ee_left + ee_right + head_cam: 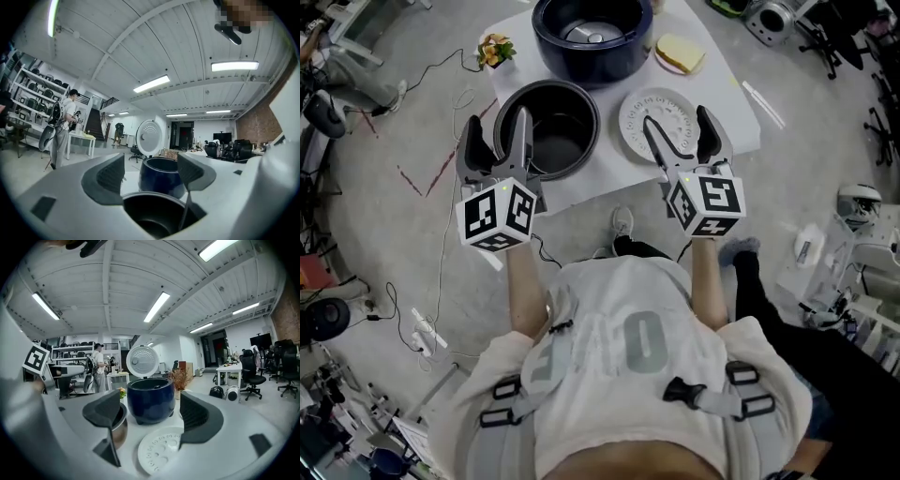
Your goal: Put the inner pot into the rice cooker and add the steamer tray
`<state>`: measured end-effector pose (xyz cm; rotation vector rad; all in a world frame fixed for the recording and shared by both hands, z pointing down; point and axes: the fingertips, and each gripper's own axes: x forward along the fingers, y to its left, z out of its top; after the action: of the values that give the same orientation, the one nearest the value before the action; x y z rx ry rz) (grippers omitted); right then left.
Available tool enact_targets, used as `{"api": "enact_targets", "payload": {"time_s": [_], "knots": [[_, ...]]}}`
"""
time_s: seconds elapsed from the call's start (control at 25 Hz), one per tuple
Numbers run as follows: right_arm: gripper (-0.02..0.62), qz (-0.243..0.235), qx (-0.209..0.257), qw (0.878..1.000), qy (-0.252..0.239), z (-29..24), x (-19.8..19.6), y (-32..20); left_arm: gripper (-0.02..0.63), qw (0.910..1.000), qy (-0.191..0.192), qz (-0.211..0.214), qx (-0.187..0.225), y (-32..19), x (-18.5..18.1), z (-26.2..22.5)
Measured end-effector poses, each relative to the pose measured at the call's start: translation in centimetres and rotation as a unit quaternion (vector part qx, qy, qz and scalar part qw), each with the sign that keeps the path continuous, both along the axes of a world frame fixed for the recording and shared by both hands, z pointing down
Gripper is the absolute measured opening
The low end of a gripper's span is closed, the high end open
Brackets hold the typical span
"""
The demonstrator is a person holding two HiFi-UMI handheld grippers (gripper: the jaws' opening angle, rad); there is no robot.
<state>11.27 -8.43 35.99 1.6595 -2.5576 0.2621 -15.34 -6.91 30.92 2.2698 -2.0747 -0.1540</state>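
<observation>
White table (724, 94) holds a dark, empty inner pot (569, 133).

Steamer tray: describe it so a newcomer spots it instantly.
Find the white table with the dark blue rice cooker. In front of it sit two round things. The steamer tray is the right one, a flat white perforated disc, unlike the deep inner pot.

White table (719, 91) under blue rice cooker (591, 42), inner pot (567, 131), steamer tray (637, 117), small plate (664, 58), flowers (495, 49)

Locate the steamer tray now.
Head view: the steamer tray lies flat on the table, right of the inner pot, in front of the rice cooker.
</observation>
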Motion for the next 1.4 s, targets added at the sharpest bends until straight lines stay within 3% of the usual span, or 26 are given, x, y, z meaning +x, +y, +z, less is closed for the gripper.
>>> {"api": "enact_targets", "payload": {"time_s": [0.36,0.96,1.08,1.2,1.4], "knots": [[0.407,-0.033,-0.019,0.999,-0.030,0.5,0.1,-7.6,0.336,0.9992,-0.004,-0.038,-0.009,-5.5,-0.2,-0.6],[0.406,-0.059,-0.016,0.997,-0.054,-1.1,-2.0,-10.3,0.336,0.9984,-0.019,-0.050,-0.014,-8.0,-1.9,-1.4],[0.406,-0.072,-0.028,0.994,-0.079,-1.0,-2.9,-10.4,0.336,0.9988,0.004,-0.041,-0.026,-7.7,-2.9,-1.0],[0.405,-0.091,-0.053,0.988,-0.111,-0.4,-4.1,-10.6,0.335,0.9978,0.052,-0.031,-0.029,-7.3,-4.1,-0.2],[0.396,-0.118,-0.109,0.974,-0.158,2.3,-7.4,-10.9,0.334,0.9880,0.138,-0.035,-0.061,-6.8,-7.8,4.1]]}}
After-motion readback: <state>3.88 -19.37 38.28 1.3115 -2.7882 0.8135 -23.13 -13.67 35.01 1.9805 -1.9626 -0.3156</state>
